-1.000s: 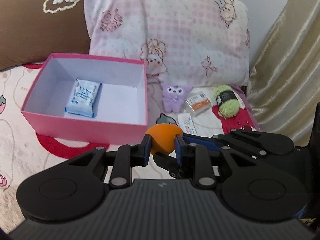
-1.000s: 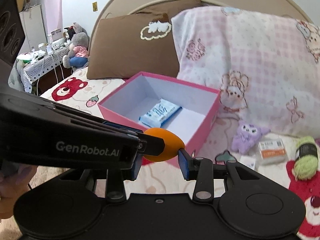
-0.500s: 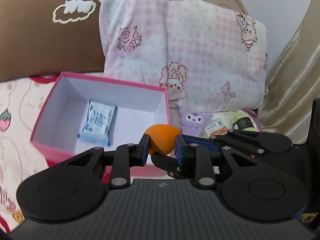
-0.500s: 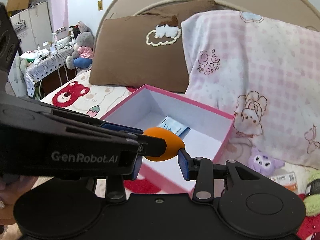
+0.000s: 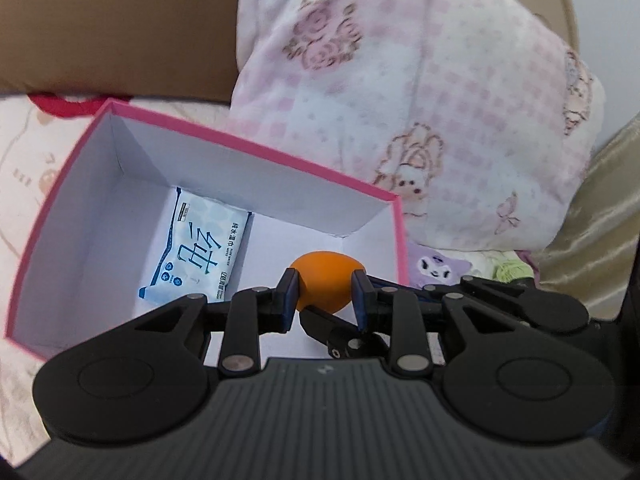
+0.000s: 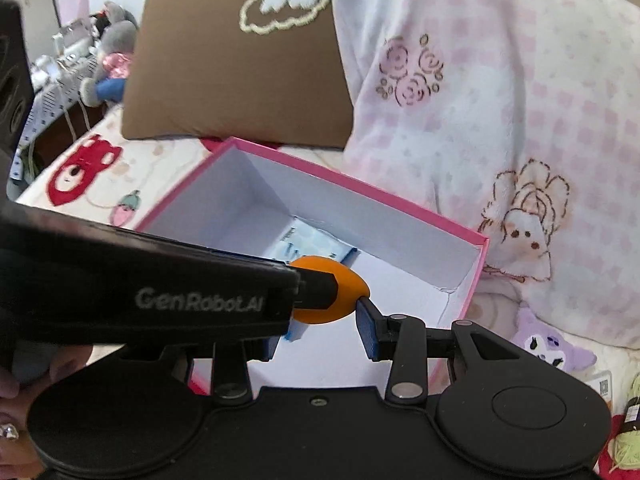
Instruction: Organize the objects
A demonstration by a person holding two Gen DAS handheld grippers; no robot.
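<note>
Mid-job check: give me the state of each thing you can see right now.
left gripper: shut on the orange egg-shaped sponge, above the box
right gripper: open, one pad beside the sponge
pink box: open, lidless
wet wipes pack: flat inside box
purple plush: on bed, outside box

A home bedroom is showing here: a brown pillow [image 6: 236, 64] and a pink checked pillow [image 6: 500, 80] are leaning against a curved headboard [image 5: 568, 8], a cartoon-printed bed sheet [image 6: 104, 168] is covering the bed, and plush toys [image 6: 112, 68] are sitting beside it.
</note>
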